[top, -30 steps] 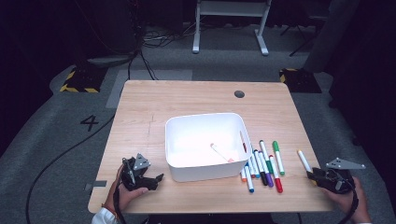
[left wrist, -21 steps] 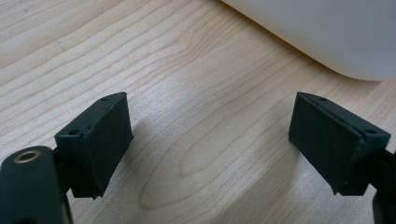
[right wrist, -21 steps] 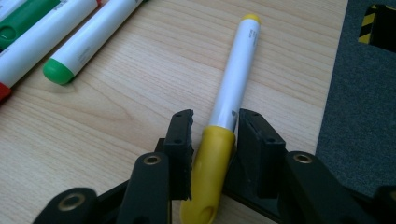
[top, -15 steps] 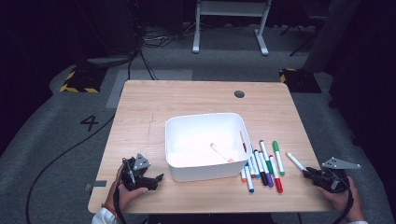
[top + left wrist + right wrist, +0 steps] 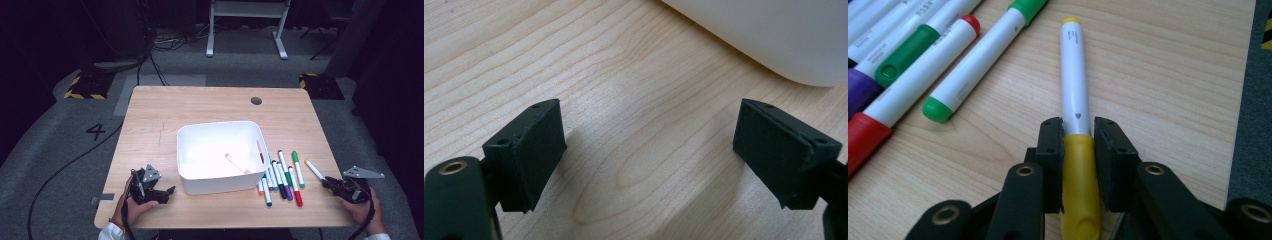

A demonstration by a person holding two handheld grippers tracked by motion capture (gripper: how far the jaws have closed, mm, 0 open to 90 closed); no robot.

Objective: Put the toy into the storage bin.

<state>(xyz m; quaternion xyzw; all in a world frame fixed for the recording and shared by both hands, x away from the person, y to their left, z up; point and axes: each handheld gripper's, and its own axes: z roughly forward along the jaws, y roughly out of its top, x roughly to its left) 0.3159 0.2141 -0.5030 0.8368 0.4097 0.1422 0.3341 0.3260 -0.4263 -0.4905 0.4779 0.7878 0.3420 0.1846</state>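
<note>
My right gripper (image 5: 1078, 145) (image 5: 331, 183) has just closed and is shut on the yellow marker (image 5: 1074, 90) (image 5: 315, 171), gripping it at its yellow cap, near the table's right front edge. The marker lies low over the wood and points away from me. Left of it lie several more markers (image 5: 281, 176) in a row beside the white bin (image 5: 220, 156); the green one (image 5: 979, 60) is nearest. A pink marker (image 5: 237, 163) lies inside the bin. My left gripper (image 5: 646, 150) (image 5: 161, 192) rests open at the front left, bare wood between its jaws.
The wooden table (image 5: 200, 107) has free room behind and left of the bin. A round cable hole (image 5: 256, 100) sits at the back right. The table's right edge (image 5: 1248, 100) runs close beside my right gripper. A white stand (image 5: 245, 25) is on the floor beyond.
The right gripper's jaws closed onto the yellow marker's cap, and the marker shifted slightly toward the right edge. The left gripper stayed still.
</note>
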